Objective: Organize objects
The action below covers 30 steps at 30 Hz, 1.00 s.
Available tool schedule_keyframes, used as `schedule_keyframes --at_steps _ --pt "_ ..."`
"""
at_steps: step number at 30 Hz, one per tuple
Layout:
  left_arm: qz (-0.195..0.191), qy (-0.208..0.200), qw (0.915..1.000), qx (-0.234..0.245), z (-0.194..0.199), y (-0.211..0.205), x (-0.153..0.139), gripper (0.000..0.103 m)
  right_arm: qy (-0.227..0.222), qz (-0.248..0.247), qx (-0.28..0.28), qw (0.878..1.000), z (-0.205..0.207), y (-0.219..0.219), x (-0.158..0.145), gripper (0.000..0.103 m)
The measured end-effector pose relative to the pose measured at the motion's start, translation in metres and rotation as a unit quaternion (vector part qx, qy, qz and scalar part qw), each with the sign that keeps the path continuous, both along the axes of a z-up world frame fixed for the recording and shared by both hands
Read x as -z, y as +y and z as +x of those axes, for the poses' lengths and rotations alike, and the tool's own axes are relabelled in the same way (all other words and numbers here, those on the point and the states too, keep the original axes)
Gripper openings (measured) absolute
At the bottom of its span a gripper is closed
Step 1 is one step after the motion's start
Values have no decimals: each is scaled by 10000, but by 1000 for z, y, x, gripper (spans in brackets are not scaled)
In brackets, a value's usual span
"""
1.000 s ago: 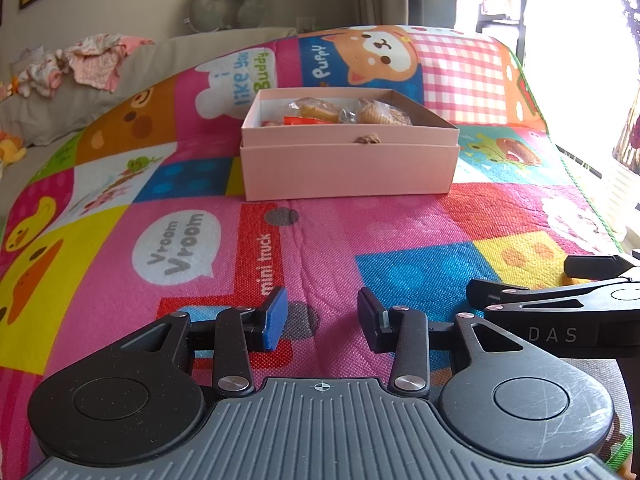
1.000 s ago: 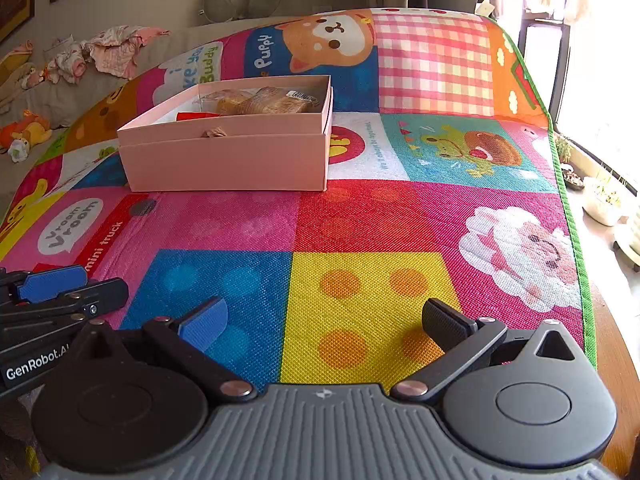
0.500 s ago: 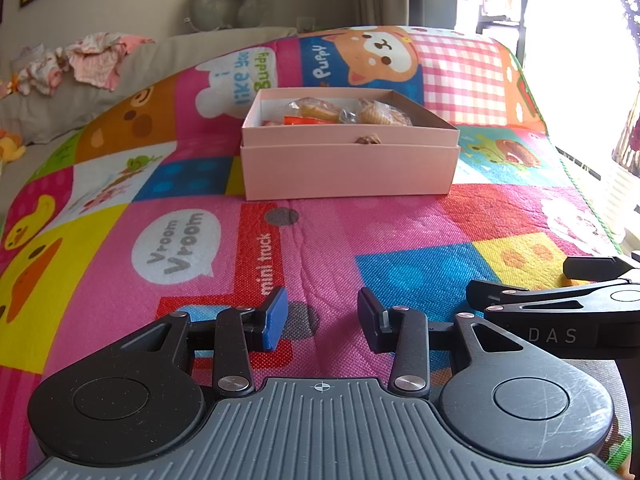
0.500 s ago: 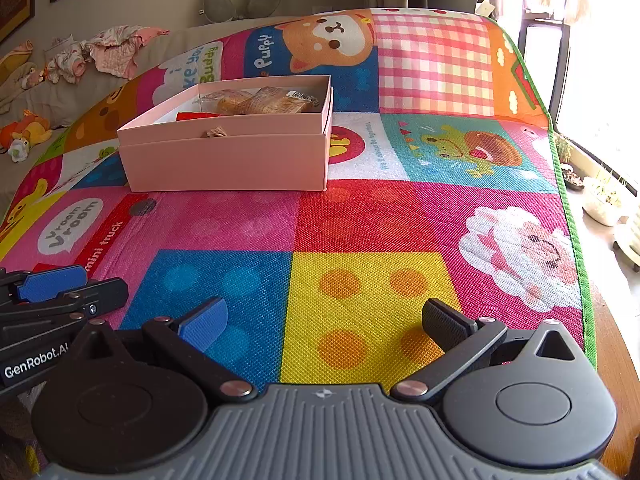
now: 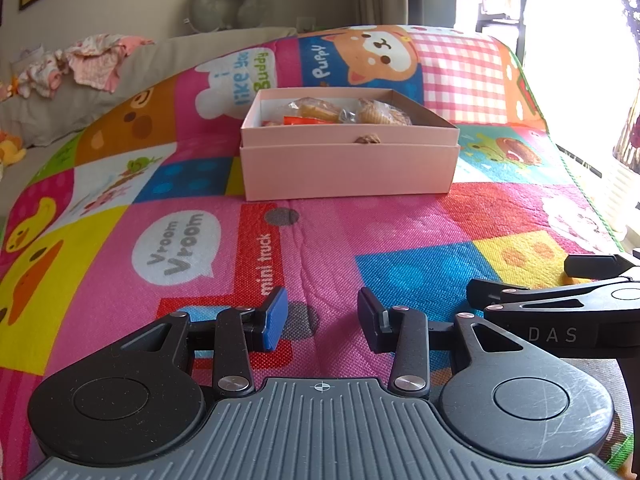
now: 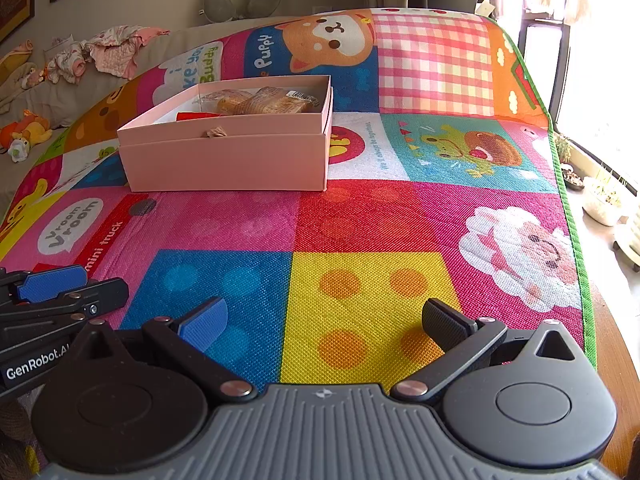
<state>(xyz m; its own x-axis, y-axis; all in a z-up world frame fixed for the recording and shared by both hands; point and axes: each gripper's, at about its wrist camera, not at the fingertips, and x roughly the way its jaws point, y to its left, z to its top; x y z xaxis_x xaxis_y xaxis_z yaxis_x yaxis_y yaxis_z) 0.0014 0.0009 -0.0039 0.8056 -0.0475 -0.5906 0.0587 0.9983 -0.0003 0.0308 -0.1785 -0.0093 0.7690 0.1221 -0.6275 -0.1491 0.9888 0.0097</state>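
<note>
An open pink box (image 5: 348, 168) stands on the colourful play mat, also in the right wrist view (image 6: 228, 160). Inside it lie wrapped pastries (image 5: 352, 112) (image 6: 260, 100) and a red packet (image 5: 304, 121). My left gripper (image 5: 320, 320) is open and empty, low over the mat, well short of the box. My right gripper (image 6: 324, 320) is wide open and empty over the blue and yellow squares. Each gripper shows at the edge of the other's view.
The play mat (image 6: 360, 220) covers a table; its right edge (image 6: 580, 240) drops to the floor by a bright window. A sofa with clothes (image 5: 92, 60) and a grey neck pillow (image 5: 228, 0) lies behind.
</note>
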Motion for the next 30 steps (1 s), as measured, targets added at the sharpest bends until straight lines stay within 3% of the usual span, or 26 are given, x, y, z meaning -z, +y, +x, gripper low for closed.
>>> schedule_keyframes --at_steps 30 --pt "-164 0 9999 21 0 2 0 44 0 -2 0 10000 0 -1 0 103"
